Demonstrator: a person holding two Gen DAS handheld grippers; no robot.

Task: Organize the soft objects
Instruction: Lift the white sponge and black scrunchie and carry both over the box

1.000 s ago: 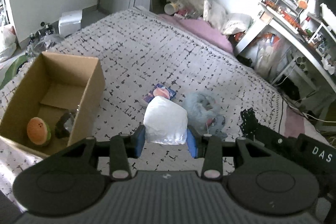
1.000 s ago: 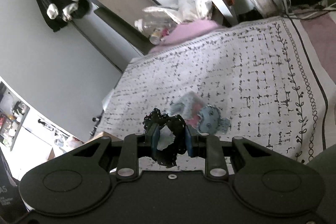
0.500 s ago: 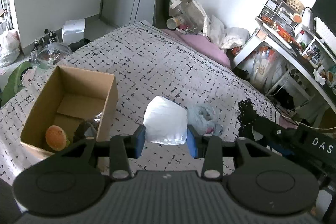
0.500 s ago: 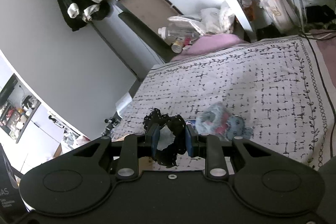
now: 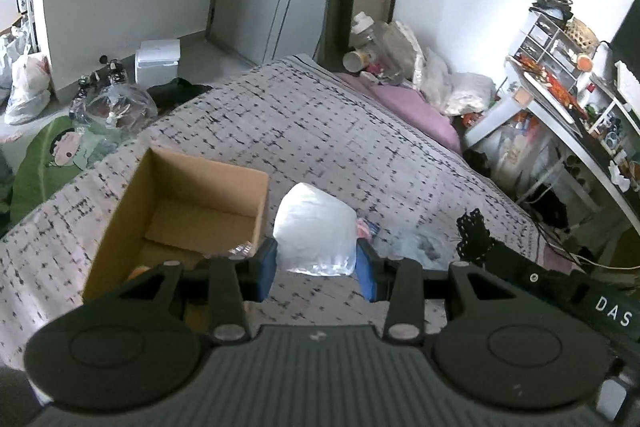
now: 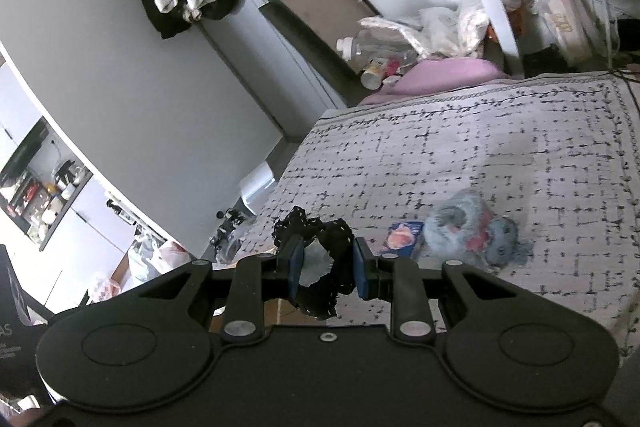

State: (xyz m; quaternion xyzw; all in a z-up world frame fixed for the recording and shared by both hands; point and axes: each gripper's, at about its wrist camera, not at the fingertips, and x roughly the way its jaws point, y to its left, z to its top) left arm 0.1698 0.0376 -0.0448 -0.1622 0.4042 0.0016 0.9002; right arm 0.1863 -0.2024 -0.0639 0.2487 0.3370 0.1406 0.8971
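My left gripper (image 5: 316, 267) is shut on a white soft pack (image 5: 316, 227), held in the air just right of an open cardboard box (image 5: 188, 203) on the patterned bedspread (image 5: 320, 131). My right gripper (image 6: 326, 265) is shut on a black lace scrunchie (image 6: 320, 259); the same scrunchie (image 5: 474, 237) shows at the right in the left wrist view. A grey-blue plush toy (image 6: 476, 231) and a small blue packet (image 6: 404, 233) lie on the bedspread (image 6: 480, 155) beyond it. The box's contents are mostly hidden behind my left gripper.
A pink pillow (image 5: 412, 107) and bags with bottles (image 5: 384, 55) pile up at the bed's far end. A cluttered white desk (image 5: 560, 107) stands at the right. Bags and a white box (image 5: 158, 61) sit on the floor at the left.
Both grippers have risen and drawn back with their loads still held. In the left wrist view the box has slid closer to the white pack, and the plush toy sits lower and more hidden.
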